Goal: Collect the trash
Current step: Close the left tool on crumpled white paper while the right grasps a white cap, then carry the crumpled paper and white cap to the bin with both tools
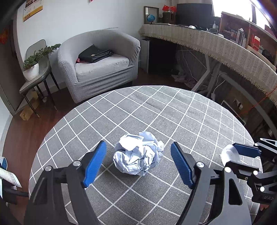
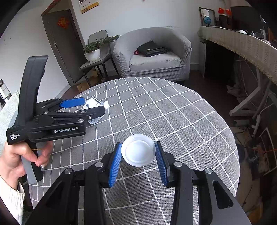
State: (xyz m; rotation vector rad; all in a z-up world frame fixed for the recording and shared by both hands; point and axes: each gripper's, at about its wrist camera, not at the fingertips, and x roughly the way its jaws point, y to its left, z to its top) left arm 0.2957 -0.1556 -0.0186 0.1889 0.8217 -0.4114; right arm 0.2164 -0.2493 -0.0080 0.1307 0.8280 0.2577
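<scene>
One crumpled paper ball, one white lid, two tools (blue-padded), one armchair.

Daylight, bright and even. Window far ahead-right of the left gripper is blown out white. Soft shadows only, beneath the paper ball. Strong fisheye bending: desk edge curves, corners vignette black. Centres sharp; no motion blur.
</scene>
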